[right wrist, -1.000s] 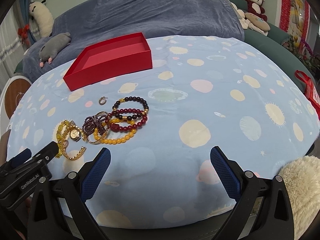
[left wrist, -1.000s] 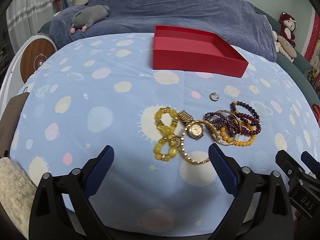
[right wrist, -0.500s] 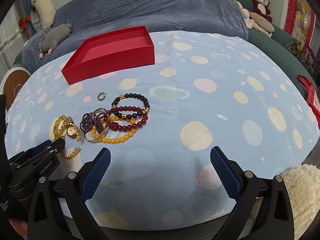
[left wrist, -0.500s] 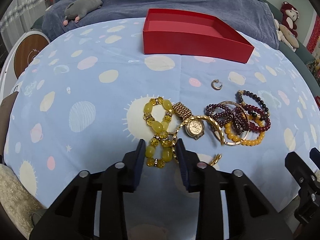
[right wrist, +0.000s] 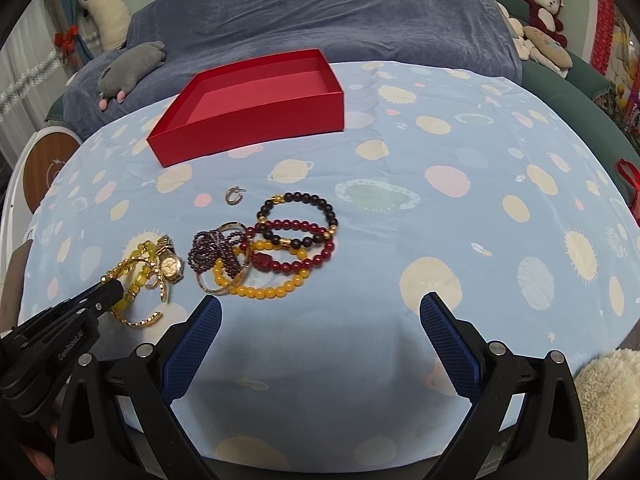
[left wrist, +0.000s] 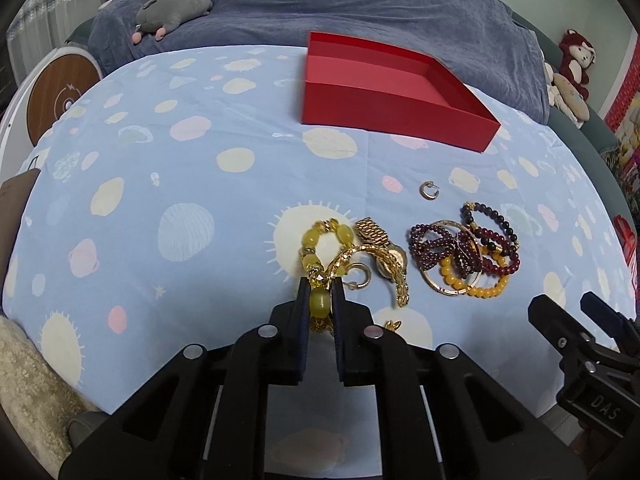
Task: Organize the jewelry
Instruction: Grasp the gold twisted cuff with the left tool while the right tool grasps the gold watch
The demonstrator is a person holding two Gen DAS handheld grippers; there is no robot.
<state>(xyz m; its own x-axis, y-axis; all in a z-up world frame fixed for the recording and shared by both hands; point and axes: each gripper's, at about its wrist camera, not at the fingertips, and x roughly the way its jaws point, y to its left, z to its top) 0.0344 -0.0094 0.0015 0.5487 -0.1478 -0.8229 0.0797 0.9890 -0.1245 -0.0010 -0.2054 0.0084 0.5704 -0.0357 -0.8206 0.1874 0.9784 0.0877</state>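
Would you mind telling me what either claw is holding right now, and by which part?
The left claw is shut on the yellow bead bracelet, pinching one large bead at its near end. The right claw is open and holds nothing.

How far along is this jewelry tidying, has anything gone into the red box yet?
Nothing is put away: the red box looks empty. In hand: the left tongs are shut on the yellow bead bracelet, which is tangled with the gold watch. Left to do: that pair, the pile of beaded bracelets and the small hoop earring. The right tongs are open, holding nothing.
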